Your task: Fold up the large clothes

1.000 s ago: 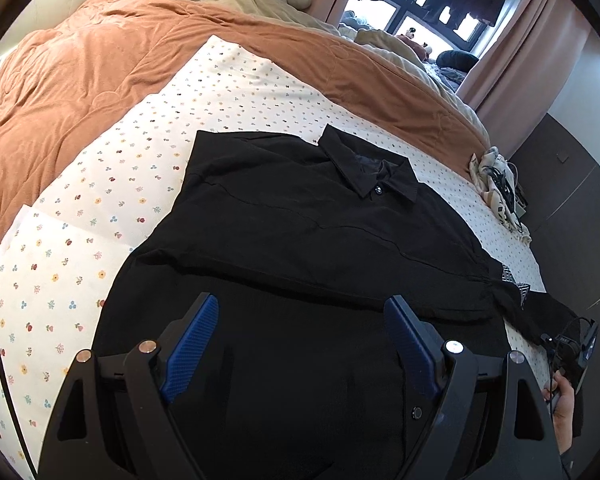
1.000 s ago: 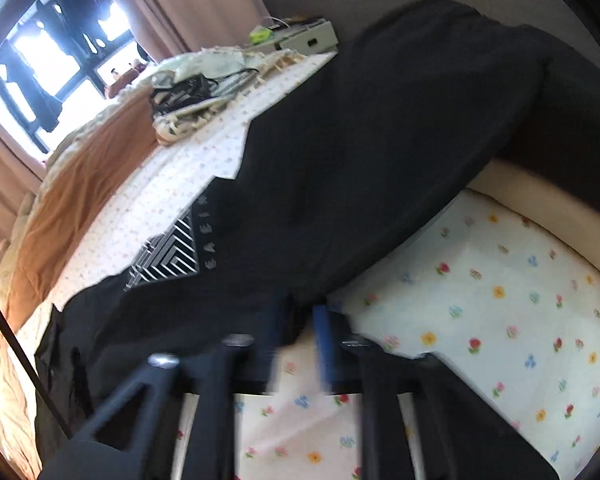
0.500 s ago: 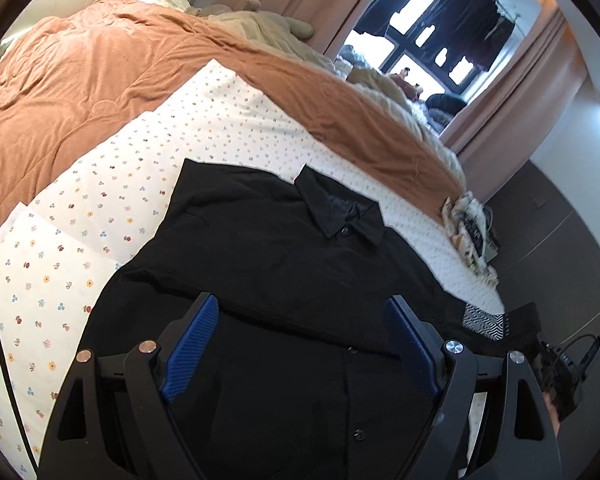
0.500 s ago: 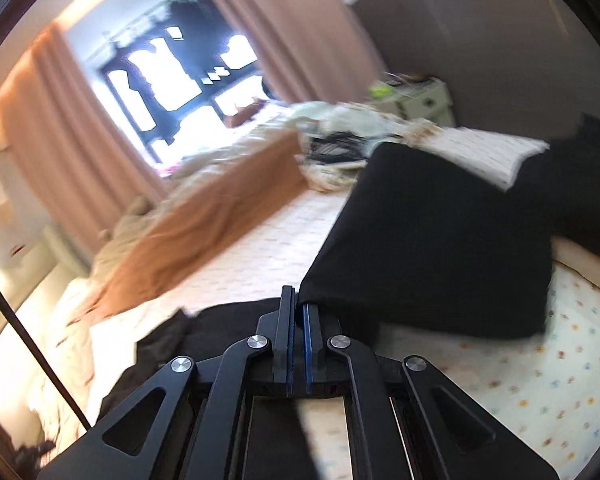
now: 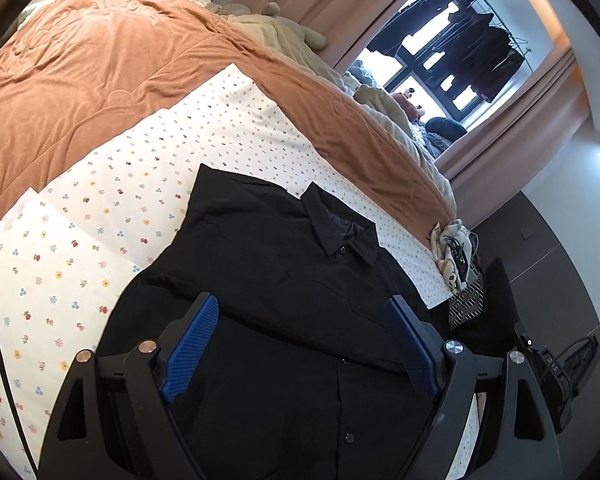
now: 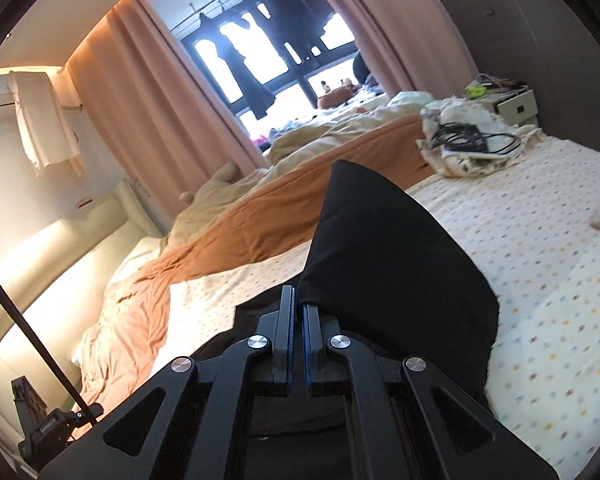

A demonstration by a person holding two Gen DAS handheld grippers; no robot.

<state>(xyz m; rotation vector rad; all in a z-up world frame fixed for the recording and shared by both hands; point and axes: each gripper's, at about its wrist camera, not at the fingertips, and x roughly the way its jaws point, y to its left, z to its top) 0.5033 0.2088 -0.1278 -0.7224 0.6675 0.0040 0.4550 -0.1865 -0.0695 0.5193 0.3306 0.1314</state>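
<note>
A black button-up shirt [image 5: 284, 264] lies front up on the flowered sheet [image 5: 100, 216], collar toward the far side. My left gripper [image 5: 300, 320] is open and empty, hovering above the shirt's lower front. My right gripper [image 6: 299, 304] is shut on the shirt's right sleeve [image 6: 380, 264] and holds it lifted off the bed, the black cloth draping down to the right. In the left wrist view the right gripper [image 5: 548, 364] shows at the right edge, with the lifted sleeve [image 5: 496, 292] beside it.
An orange blanket [image 5: 100, 64] covers the far half of the bed. A crumpled patterned cloth with black cables [image 6: 468, 144] sits on the bed's far corner. Curtains and a window [image 6: 268, 56] stand behind. A nightstand [image 6: 516, 106] is at the right.
My right gripper has lifted the black sleeve up off the bed and swung it toward the shirt's body. My left gripper has risen and tilted back, still open.
</note>
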